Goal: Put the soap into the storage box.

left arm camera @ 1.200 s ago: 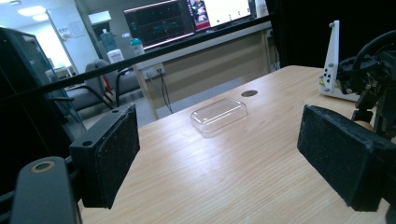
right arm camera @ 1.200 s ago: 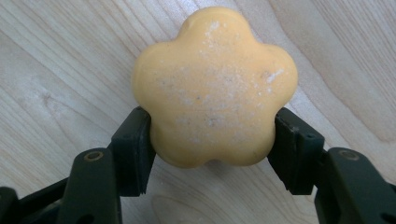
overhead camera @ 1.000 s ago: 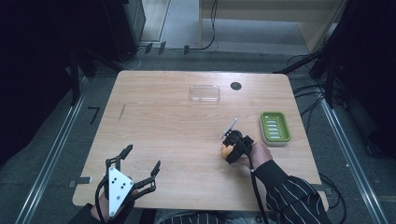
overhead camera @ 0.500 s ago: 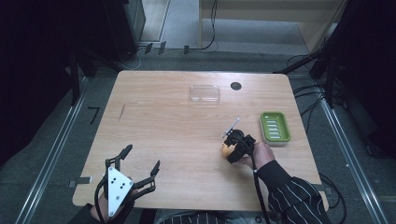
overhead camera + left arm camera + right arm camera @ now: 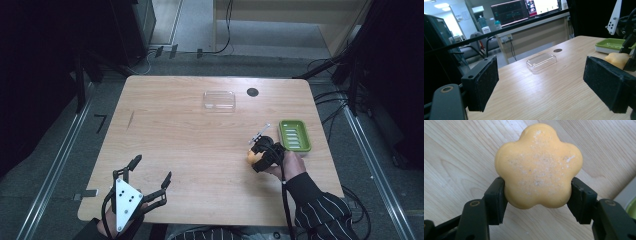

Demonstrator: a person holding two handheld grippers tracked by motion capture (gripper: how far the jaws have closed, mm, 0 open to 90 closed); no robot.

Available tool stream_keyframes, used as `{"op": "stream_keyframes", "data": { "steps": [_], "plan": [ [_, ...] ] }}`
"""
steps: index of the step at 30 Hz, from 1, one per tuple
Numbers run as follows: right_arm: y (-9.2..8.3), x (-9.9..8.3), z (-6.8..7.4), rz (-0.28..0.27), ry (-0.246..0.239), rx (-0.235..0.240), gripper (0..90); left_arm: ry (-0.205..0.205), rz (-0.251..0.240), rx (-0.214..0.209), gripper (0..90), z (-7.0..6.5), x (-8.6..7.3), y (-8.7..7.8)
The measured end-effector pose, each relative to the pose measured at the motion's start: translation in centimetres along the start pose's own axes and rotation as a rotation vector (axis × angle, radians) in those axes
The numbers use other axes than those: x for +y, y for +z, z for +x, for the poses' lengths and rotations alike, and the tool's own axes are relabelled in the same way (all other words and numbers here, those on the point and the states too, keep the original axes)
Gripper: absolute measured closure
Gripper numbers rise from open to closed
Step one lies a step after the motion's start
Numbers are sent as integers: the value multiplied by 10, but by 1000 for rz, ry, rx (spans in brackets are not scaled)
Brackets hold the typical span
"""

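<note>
Fingers (image 5: 496, 202) of the right gripper (image 5: 537, 195) clamp the orange flower-shaped soap bar (image 5: 538, 165) only at its lower lobes, so it could slip onto the wooden bench (image 5: 190, 140). Left gripper (image 5: 150, 172) fingers stand wide, holding nothing.

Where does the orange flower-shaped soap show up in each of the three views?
High view: orange flower-shaped soap right of centre, in the right tool.
Left gripper view: soap at right edge.
Right gripper view: soap centre, clamped.
Shared landmark: green soap dish beside it.

Overhead light is hitting the desk (image 5: 200, 150) evenly, everything past its edges is sinking into dark, and the high view is looking soft and grainy.
</note>
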State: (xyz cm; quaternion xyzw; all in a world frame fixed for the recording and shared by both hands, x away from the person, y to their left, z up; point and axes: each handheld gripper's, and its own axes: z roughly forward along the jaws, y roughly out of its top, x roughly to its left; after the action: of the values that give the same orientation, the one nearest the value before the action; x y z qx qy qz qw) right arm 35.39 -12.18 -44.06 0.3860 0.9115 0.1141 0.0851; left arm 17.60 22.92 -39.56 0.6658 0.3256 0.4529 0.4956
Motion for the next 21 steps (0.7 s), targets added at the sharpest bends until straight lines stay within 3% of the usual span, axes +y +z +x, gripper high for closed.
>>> {"op": "stream_keyframes", "data": {
  "steps": [11,21],
  "plan": [
    [1,-12,-10,21,15,-46,405,-2,-1,1,130,0,0,0],
    [-3,-17,-16,16,39,-52,405,-5,-5,1,130,1,0,0]
  ]
}}
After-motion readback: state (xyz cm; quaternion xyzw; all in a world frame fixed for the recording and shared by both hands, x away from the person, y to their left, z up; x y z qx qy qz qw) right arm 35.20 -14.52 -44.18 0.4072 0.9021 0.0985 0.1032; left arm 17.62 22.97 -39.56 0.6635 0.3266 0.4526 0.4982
